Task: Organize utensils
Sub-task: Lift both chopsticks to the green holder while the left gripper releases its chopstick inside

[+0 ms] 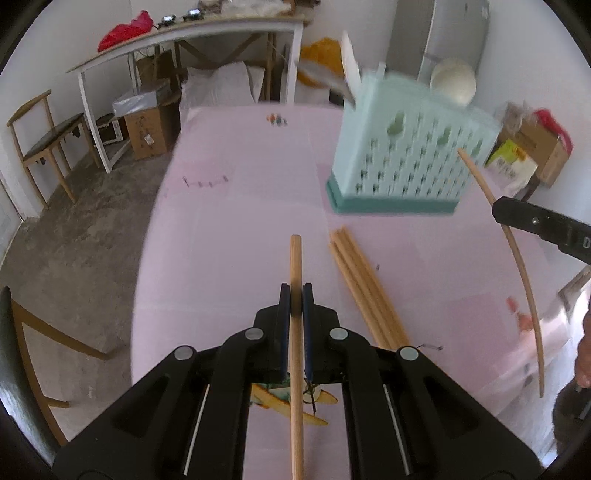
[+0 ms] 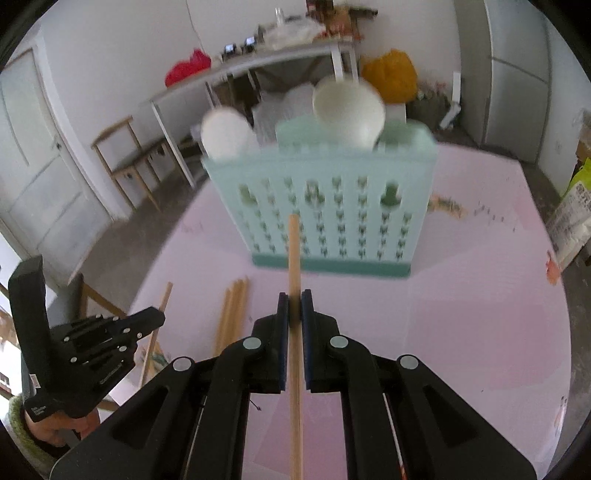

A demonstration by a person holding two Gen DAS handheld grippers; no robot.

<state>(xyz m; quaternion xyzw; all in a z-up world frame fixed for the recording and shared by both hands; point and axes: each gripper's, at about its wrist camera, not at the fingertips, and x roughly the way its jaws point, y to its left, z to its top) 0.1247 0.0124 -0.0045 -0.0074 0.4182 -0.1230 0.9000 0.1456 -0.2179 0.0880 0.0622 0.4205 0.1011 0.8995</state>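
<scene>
A mint-green perforated utensil holder (image 1: 410,155) (image 2: 328,206) stands on the pink table (image 1: 236,206) (image 2: 480,302), with white ladles (image 2: 347,110) and a spatula (image 1: 351,62) sticking out of it. My left gripper (image 1: 296,295) is shut on a wooden chopstick (image 1: 296,266) that runs forward between the pads. My right gripper (image 2: 294,302) is shut on another wooden chopstick (image 2: 294,251), pointing at the holder's front. In the left wrist view the right gripper's tip (image 1: 517,214) and its chopstick (image 1: 517,258) show at the right. Several loose chopsticks (image 1: 362,288) (image 2: 232,314) lie on the table.
Under my left gripper lie some coloured utensils (image 1: 288,398). A white workbench (image 1: 192,33), wooden chairs (image 1: 44,140), cardboard boxes (image 1: 147,129) and bags stand around the table. A person's hand (image 2: 51,428) in a green sleeve holds the left gripper body (image 2: 85,350).
</scene>
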